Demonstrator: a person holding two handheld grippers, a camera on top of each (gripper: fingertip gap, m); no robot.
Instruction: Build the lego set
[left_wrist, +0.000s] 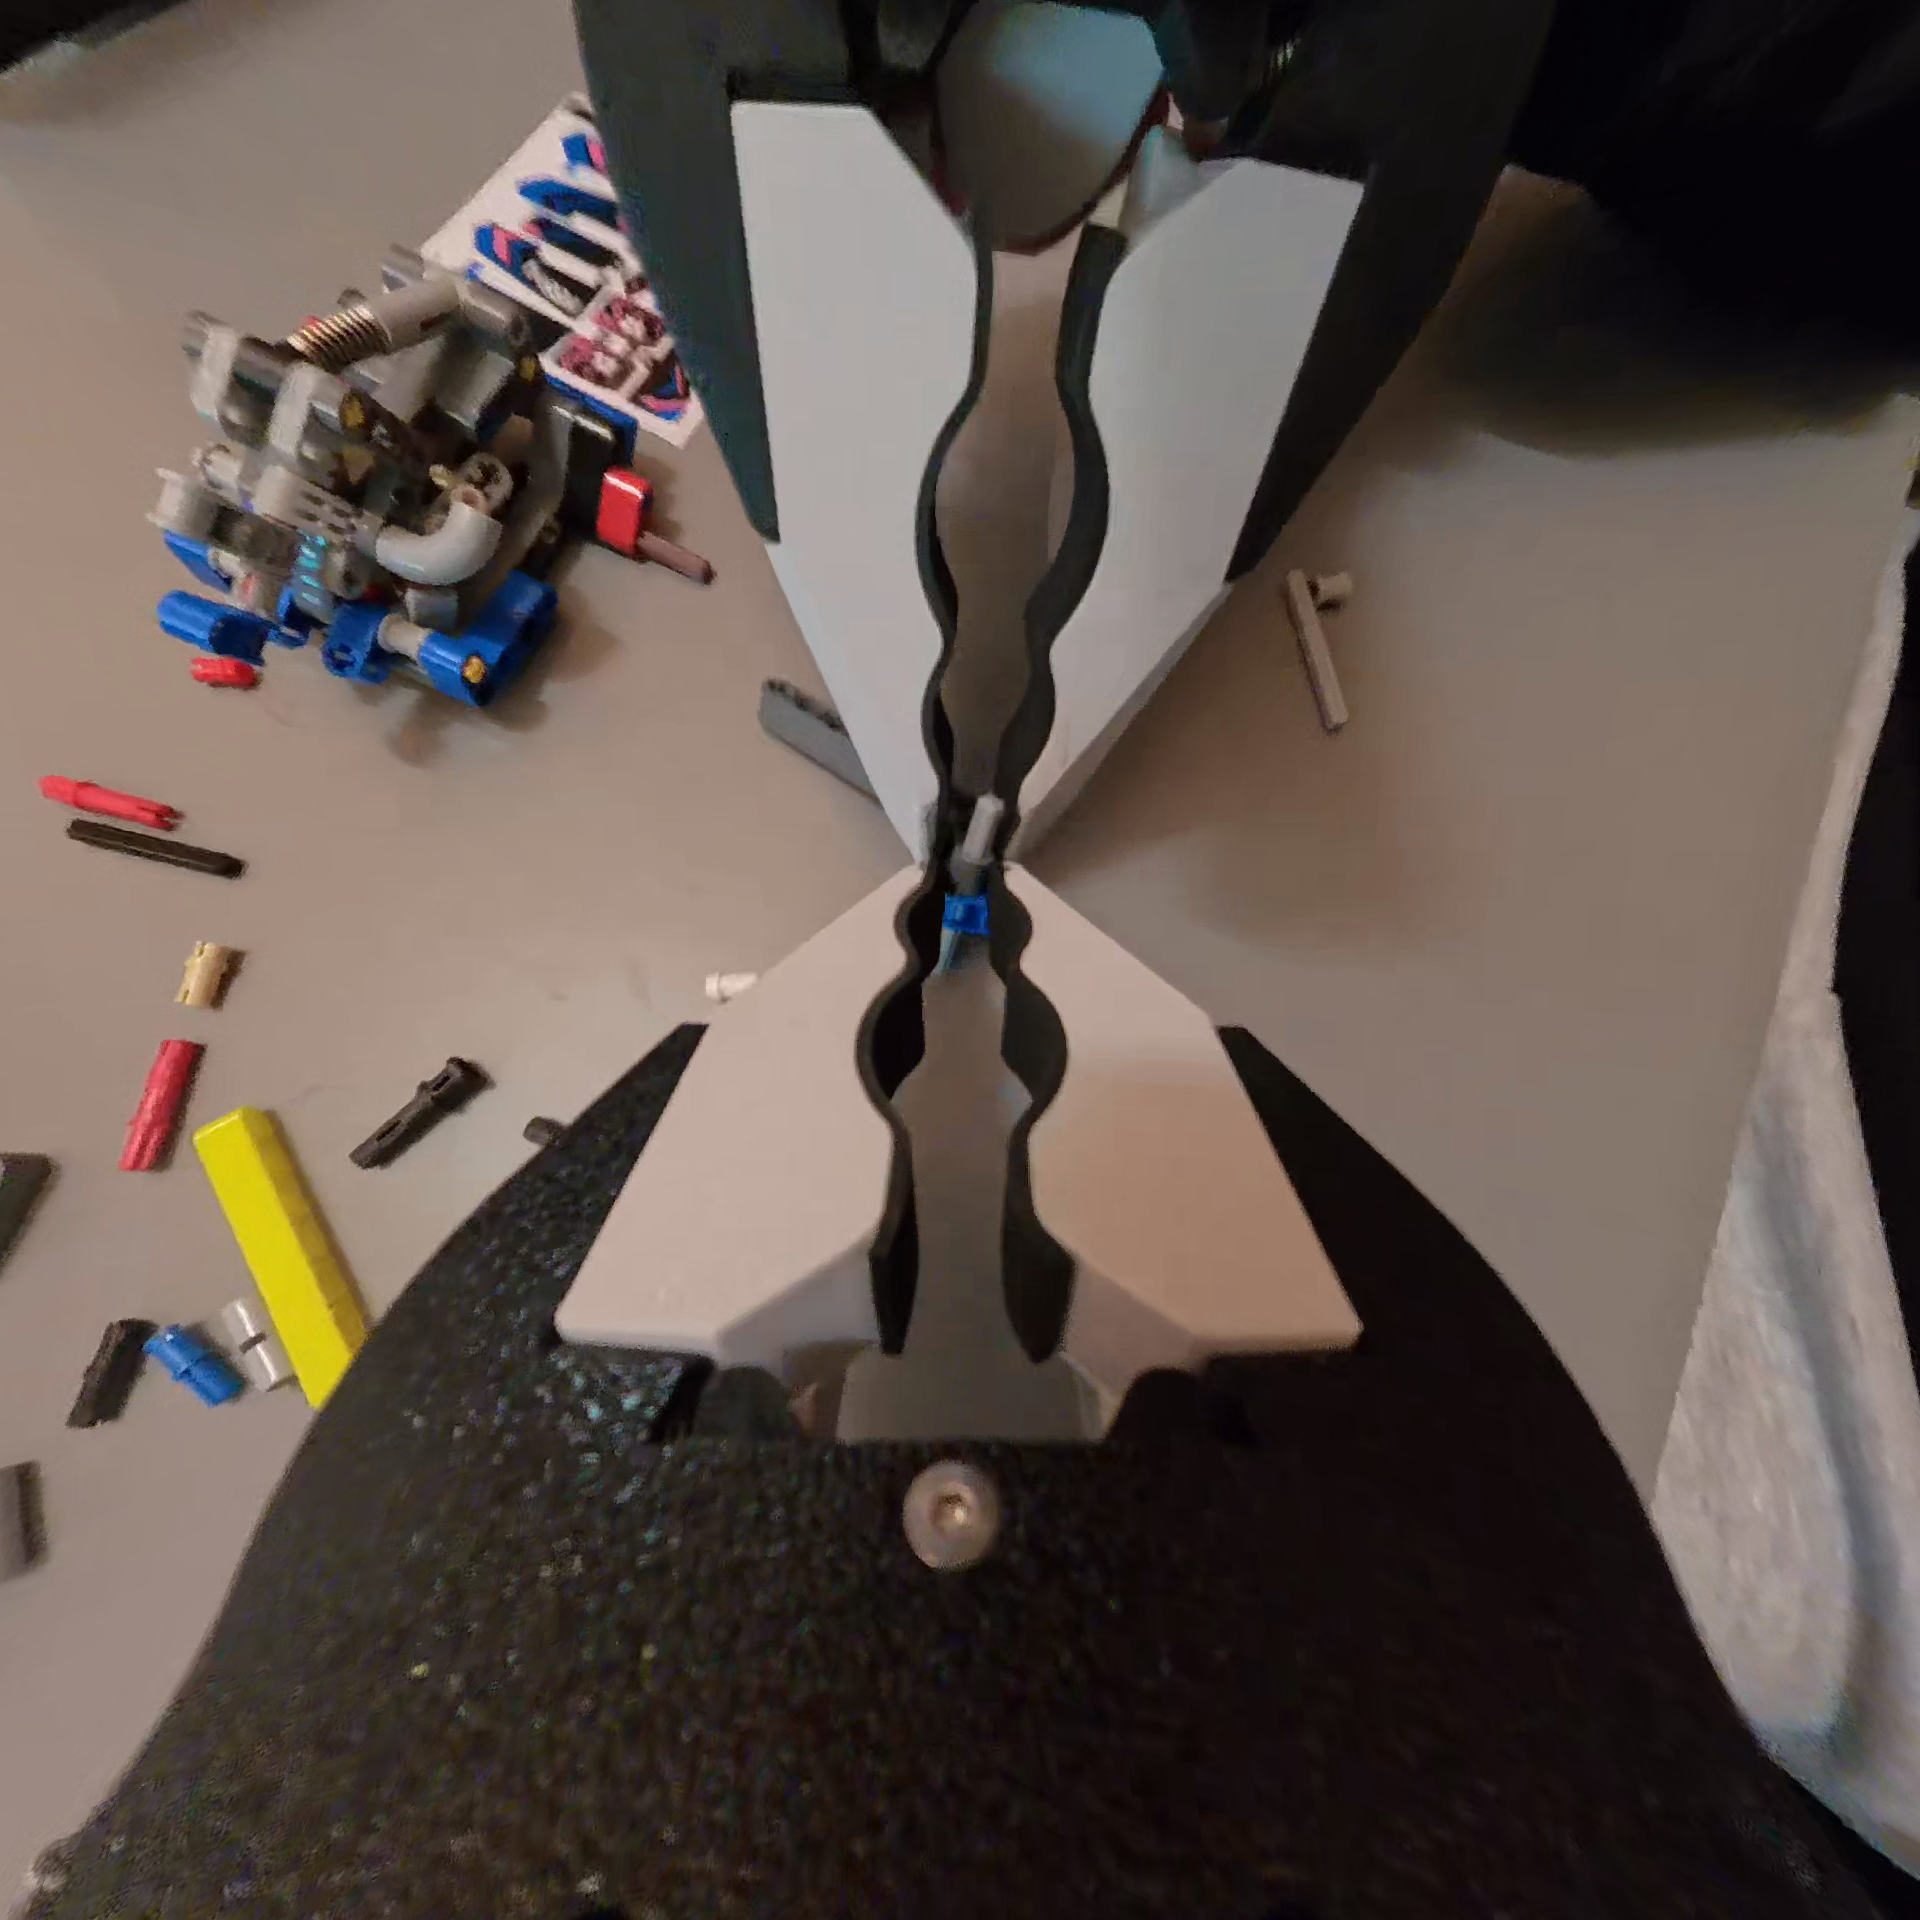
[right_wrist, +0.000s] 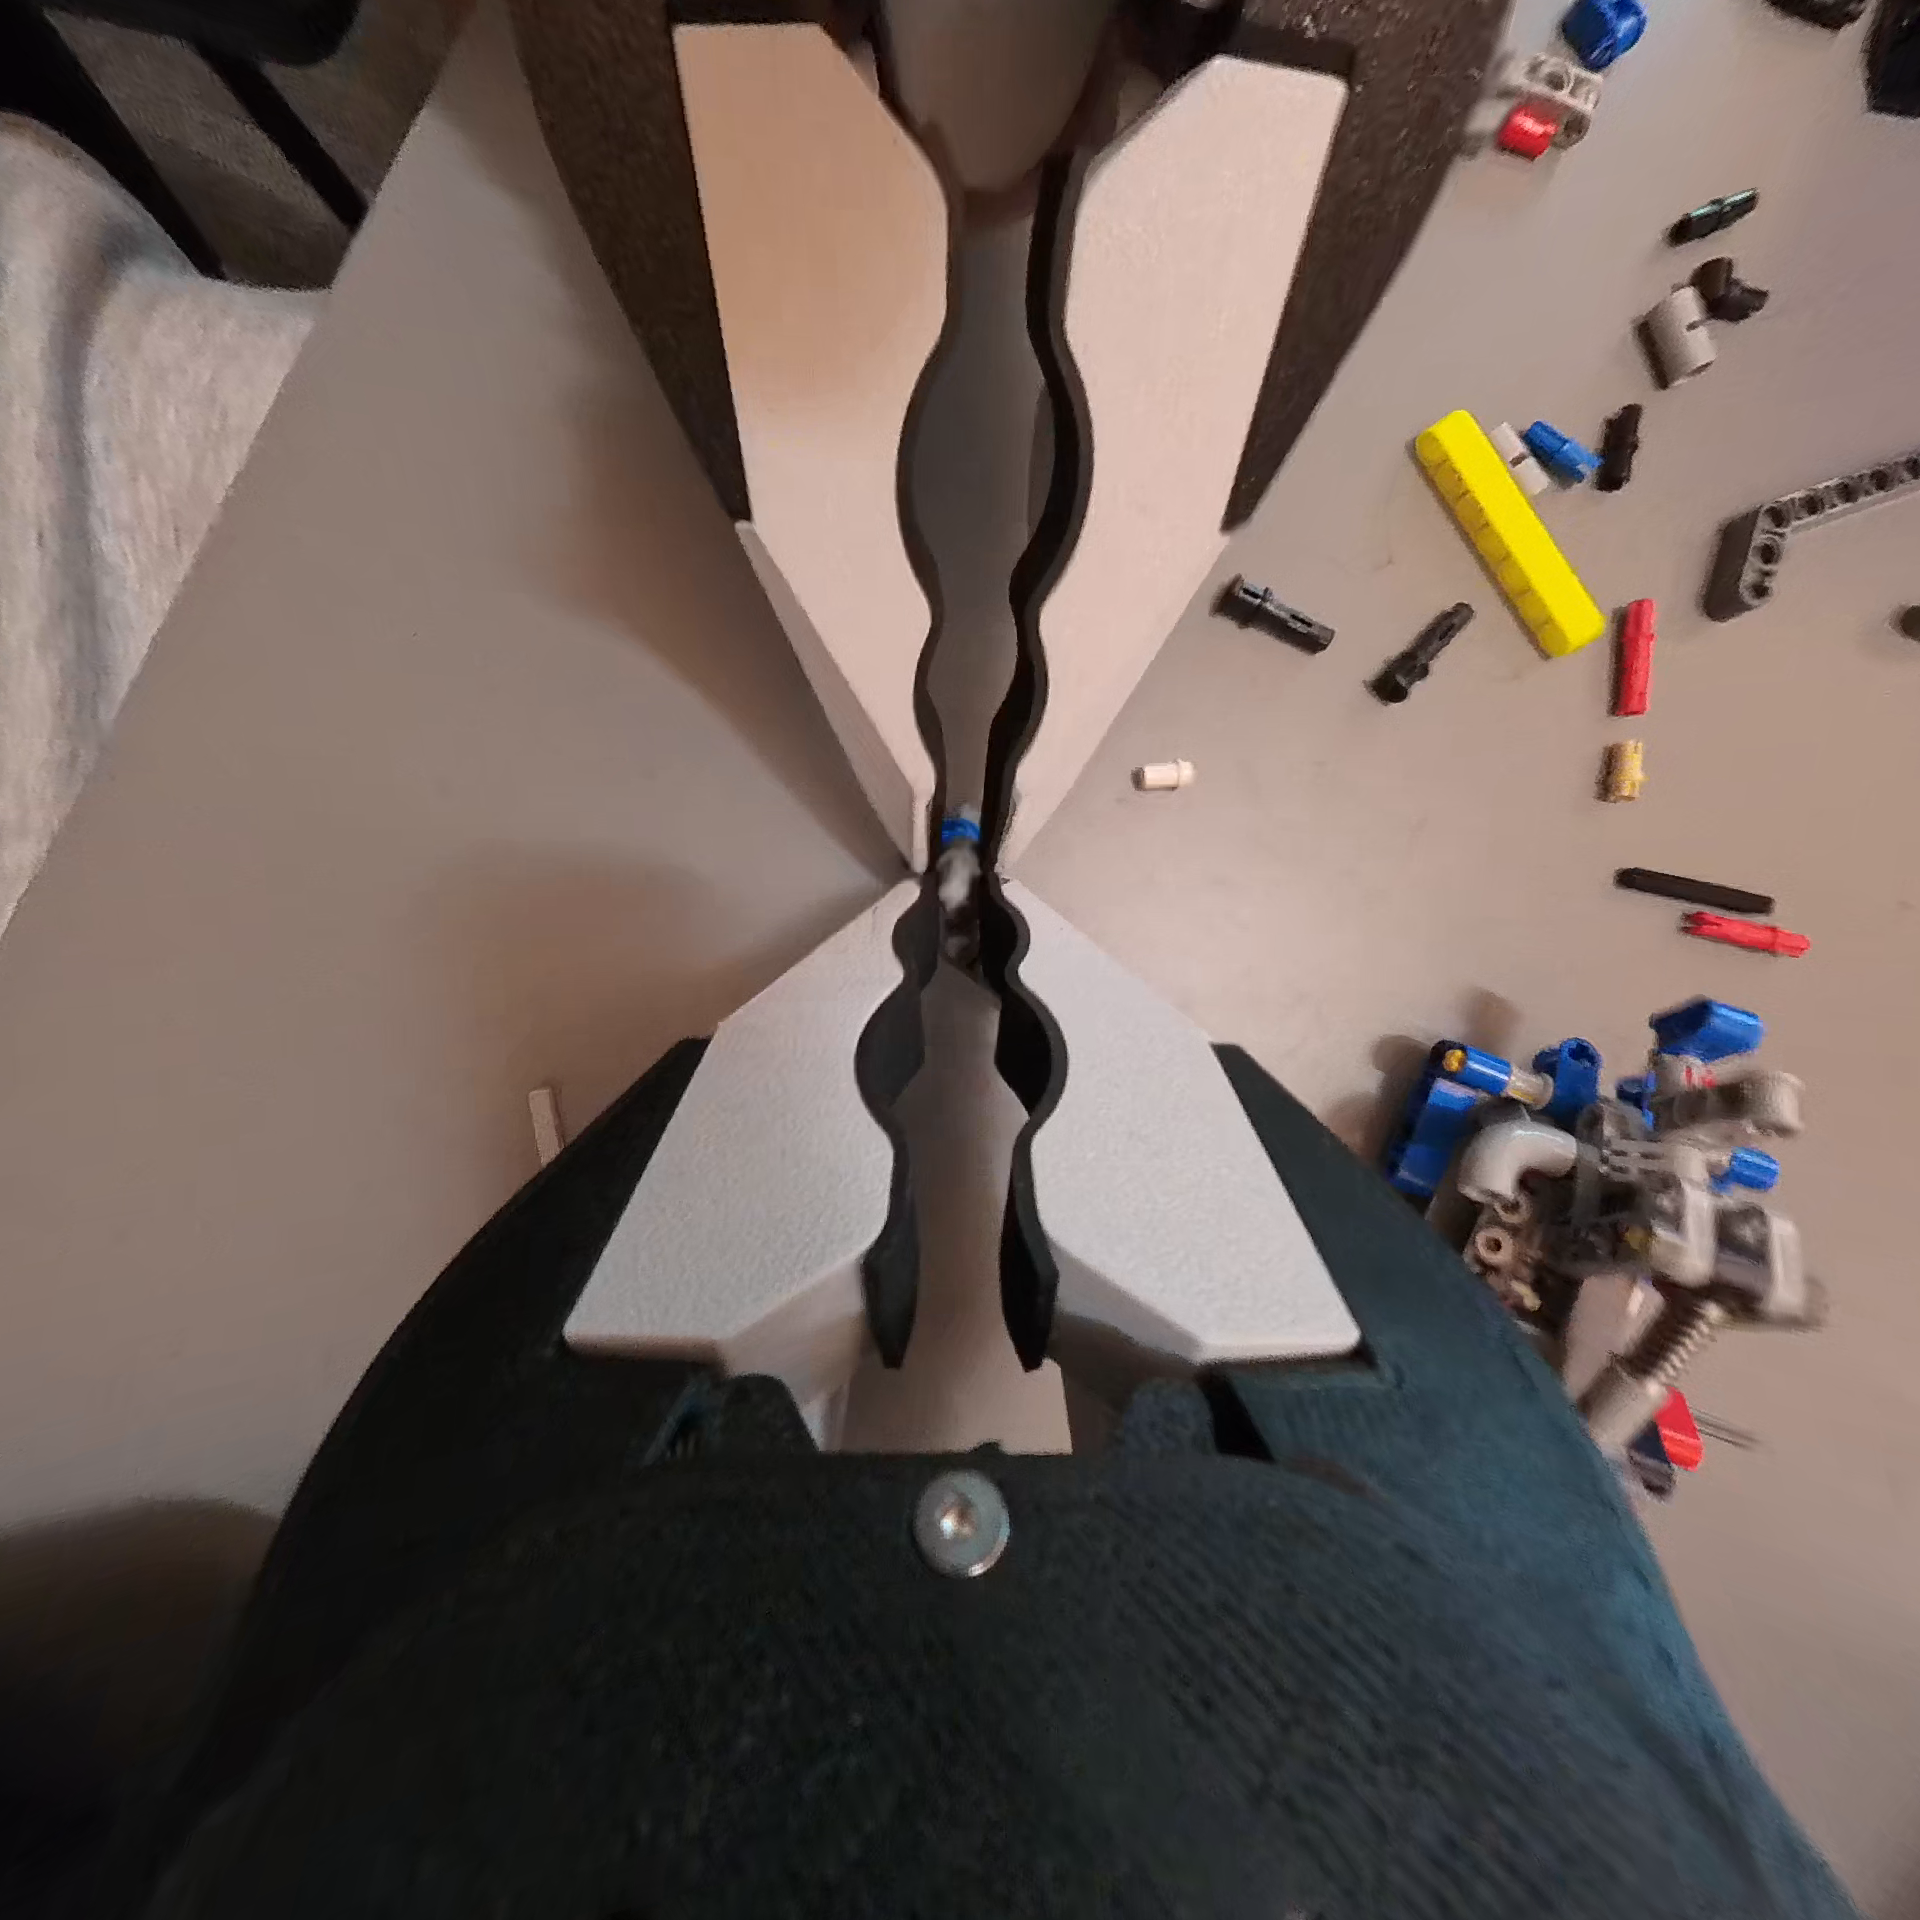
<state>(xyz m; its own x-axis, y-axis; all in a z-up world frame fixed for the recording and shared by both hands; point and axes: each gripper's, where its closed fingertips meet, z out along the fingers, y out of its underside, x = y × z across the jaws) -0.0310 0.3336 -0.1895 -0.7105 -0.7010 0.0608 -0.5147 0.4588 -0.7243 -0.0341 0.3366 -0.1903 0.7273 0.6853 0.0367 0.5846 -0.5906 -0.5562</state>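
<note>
Both grippers meet tip to tip over the grey table (left_wrist: 1455, 935); left gripper (left_wrist: 961, 920) pinches a blue connector (left_wrist: 964, 914), right gripper (right_wrist: 961, 914) pinches a grey pin (left_wrist: 982, 828) — half-built lego model (left_wrist: 384, 499) far left, yellow beam (left_wrist: 278, 1252) and loose pins near left.

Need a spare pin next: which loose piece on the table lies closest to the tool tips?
The small white pin, lying alone just beside where the two tools meet; the black pins and yellow beam lie farther out.

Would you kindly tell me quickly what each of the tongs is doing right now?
Left tongs: closed on a small blue piece.
Right tongs: closed on a small grey pin, tip to tip with the left.
</note>
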